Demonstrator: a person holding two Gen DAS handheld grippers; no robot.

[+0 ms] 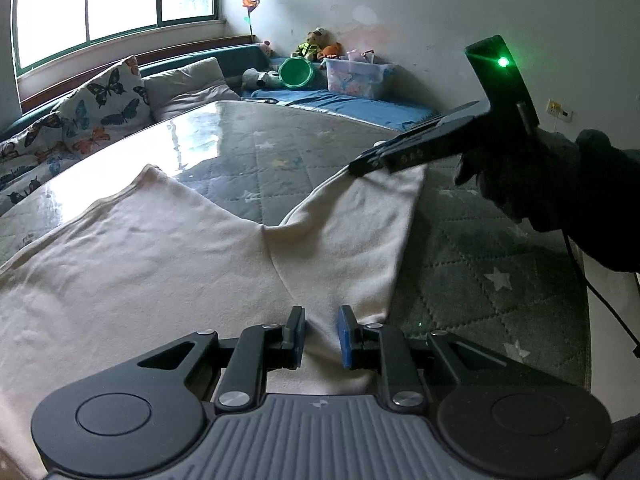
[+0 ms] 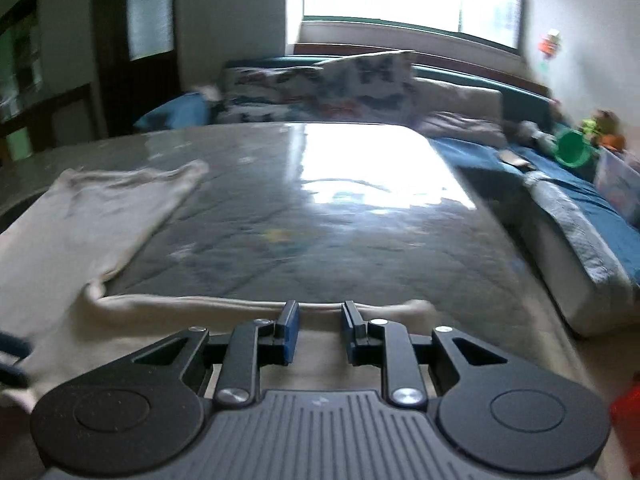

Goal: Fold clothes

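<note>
A cream garment (image 1: pixel 140 264) lies spread on a glass-topped table (image 1: pixel 248 152) over a grey star-patterned cloth. My left gripper (image 1: pixel 321 314) is open, its blue-padded fingers just over the garment's near edge beside a seam. In the left wrist view my right gripper (image 1: pixel 362 168) sits at the far right corner of the garment, at its hem. In the right wrist view, which is blurred, my right gripper (image 2: pixel 318 308) is open over the garment's edge (image 2: pixel 240 304); another part of the garment (image 2: pixel 104 208) lies to the left.
Butterfly-print cushions (image 1: pixel 100 108) and a grey pillow (image 1: pixel 188 84) lie beyond the table. A blue mat (image 1: pixel 340 104) holds a green bucket (image 1: pixel 296 73), a clear storage box (image 1: pixel 356 76) and plush toys (image 1: pixel 316 44). A window (image 1: pixel 112 0) is at the back.
</note>
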